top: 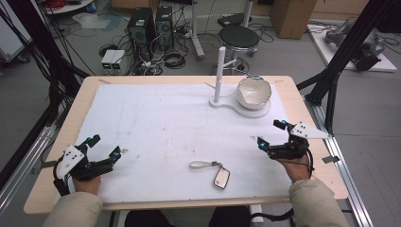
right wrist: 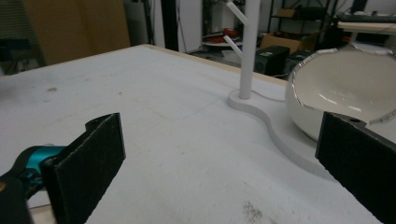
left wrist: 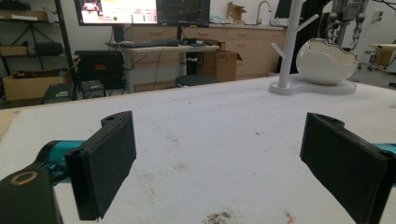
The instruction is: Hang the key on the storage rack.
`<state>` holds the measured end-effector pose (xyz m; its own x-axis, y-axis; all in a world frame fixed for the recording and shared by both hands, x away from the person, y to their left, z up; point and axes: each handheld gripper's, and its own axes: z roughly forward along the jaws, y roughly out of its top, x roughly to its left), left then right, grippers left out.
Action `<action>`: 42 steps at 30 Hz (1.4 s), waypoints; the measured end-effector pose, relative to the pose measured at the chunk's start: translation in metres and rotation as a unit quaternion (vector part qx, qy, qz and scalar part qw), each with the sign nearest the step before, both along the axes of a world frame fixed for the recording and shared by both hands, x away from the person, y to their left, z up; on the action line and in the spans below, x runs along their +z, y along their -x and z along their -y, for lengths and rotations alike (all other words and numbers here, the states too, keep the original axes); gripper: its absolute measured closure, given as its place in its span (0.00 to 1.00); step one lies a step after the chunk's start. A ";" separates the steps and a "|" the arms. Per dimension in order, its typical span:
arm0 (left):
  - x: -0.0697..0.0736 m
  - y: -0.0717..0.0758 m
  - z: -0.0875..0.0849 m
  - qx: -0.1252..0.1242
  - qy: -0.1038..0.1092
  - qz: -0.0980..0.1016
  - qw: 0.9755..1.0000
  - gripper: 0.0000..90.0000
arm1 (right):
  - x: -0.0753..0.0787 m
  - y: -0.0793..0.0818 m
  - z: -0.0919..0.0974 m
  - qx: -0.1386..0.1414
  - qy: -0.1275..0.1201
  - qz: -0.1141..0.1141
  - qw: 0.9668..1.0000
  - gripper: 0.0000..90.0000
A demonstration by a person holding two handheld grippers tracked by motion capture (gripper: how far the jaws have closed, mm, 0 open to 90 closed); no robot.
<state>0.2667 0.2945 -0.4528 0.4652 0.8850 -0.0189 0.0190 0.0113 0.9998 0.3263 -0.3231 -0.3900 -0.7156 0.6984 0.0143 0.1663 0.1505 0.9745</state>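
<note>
A key fob (top: 221,178) with a pale strap (top: 203,164) lies on the white mat (top: 156,118) near the table's front middle. At the back right a white stand (top: 220,71) with an upright pegged post shares its base with a white egg-shaped bowl (top: 254,92). My left gripper (top: 105,145) rests at the front left, open and holding nothing, well left of the fob. My right gripper (top: 270,133) sits at the right edge, open and holding nothing, right of the fob. The left gripper (left wrist: 224,163) faces the far-off post (left wrist: 289,44) and bowl (left wrist: 324,63). The right gripper (right wrist: 219,172) faces the bowl (right wrist: 345,88) and post (right wrist: 249,46) close by.
The wooden table edge (top: 71,123) frames the mat. Behind the table stand a black stool (top: 239,37), computer towers (top: 142,28) with cables, and a cardboard box (top: 291,16). Black frame struts (top: 340,56) rise at the right and left sides.
</note>
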 end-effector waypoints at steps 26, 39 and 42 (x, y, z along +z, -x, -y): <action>0.000 0.001 0.000 0.000 -0.002 0.005 1.000 0.12 | 0.040 -0.032 -0.131 0.243 0.254 -0.058 0.934 0.01; 0.000 0.001 0.000 0.000 -0.001 0.003 1.000 0.12 | 0.016 -0.038 -0.175 0.308 0.353 -0.102 0.878 0.01; 0.000 0.001 0.000 0.000 -0.002 0.004 1.000 0.12 | 0.010 -0.038 -0.181 0.316 0.370 -0.114 0.866 0.02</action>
